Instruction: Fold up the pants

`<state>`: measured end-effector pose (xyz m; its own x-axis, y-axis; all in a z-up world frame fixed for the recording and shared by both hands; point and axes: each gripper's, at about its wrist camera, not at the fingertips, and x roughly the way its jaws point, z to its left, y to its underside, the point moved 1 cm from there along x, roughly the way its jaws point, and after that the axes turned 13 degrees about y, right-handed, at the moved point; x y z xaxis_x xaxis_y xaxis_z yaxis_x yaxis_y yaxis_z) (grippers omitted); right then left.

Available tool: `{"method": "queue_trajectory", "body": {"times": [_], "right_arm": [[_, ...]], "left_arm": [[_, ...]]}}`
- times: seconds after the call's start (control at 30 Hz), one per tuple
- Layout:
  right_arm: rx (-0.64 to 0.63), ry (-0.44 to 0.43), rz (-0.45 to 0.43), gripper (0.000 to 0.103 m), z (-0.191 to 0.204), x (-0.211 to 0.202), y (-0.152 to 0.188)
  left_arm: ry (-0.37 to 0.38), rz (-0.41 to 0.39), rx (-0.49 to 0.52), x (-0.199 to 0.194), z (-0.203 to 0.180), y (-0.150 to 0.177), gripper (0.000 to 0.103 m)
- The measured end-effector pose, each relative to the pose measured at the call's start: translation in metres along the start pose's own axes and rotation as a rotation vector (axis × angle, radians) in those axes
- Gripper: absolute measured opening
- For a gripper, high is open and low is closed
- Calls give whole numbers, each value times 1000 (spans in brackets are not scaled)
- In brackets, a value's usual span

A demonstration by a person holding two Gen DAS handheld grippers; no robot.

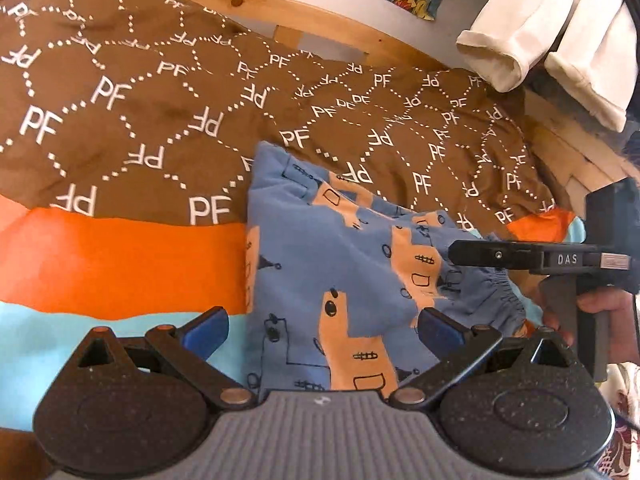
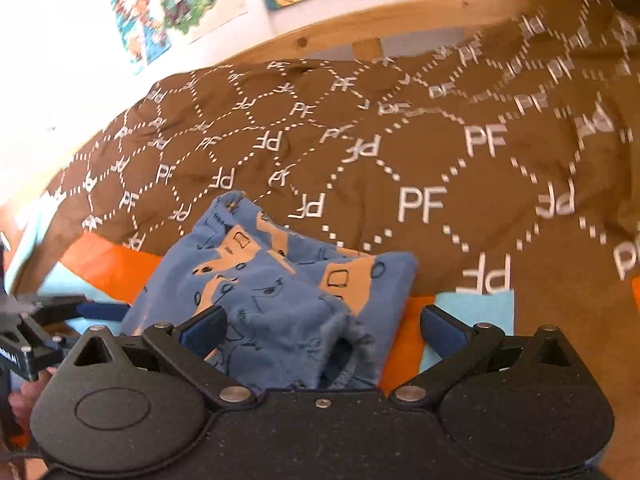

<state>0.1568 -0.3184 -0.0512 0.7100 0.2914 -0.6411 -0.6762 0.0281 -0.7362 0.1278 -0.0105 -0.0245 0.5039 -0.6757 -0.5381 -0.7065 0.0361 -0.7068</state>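
The blue pants (image 1: 340,264) with orange shapes lie folded into a compact bundle on the bed. In the left wrist view my left gripper (image 1: 322,330) is open, its blue pads on either side of the bundle's near edge. My right gripper (image 1: 480,255) reaches in from the right, beside the gathered waistband (image 1: 500,292). In the right wrist view the pants (image 2: 280,292) lie between the wide-apart fingers of my right gripper (image 2: 324,328), which is open, with the waistband opening (image 2: 344,360) close to the camera. The left gripper (image 2: 60,308) shows at the left edge.
A brown bedspread (image 1: 160,120) printed with white letters covers the bed, with orange (image 1: 120,264) and light blue bands near me. A wooden bed frame (image 1: 304,12) runs behind it. A cream garment (image 1: 540,40) hangs at the upper right. A hand (image 1: 604,304) holds the right gripper.
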Motion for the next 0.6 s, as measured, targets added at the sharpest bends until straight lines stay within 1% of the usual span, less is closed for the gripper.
{"method": "queue_trajectory", "body": {"times": [0.07, 0.13, 0.17, 0.27, 0.3, 0.4, 0.5, 0.6], "right_arm": [[62, -36, 18, 102, -10, 5, 2], [112, -76, 18, 102, -17, 5, 3], [142, -111, 23, 102, -20, 4, 2], [239, -269, 61, 102, -27, 6, 3], [252, -300, 73, 102, -27, 7, 3], [271, -325, 85, 102, -30, 6, 2], [344, -351, 95, 102, -39, 6, 1], [365, -346, 111, 102, -38, 7, -1]], "left_arm": [[10, 5, -26, 3, 6, 2, 103], [26, -2, -41, 3, 9, 3, 103], [31, -2, -44, 3, 9, 3, 103], [58, -8, -67, 1, 11, 3, 103], [75, -11, -81, 0, 13, 3, 103], [140, -14, -137, -1, 16, 2, 103], [166, -22, -190, -2, 22, 1, 102], [177, -36, -265, -5, 31, -1, 98]]}}
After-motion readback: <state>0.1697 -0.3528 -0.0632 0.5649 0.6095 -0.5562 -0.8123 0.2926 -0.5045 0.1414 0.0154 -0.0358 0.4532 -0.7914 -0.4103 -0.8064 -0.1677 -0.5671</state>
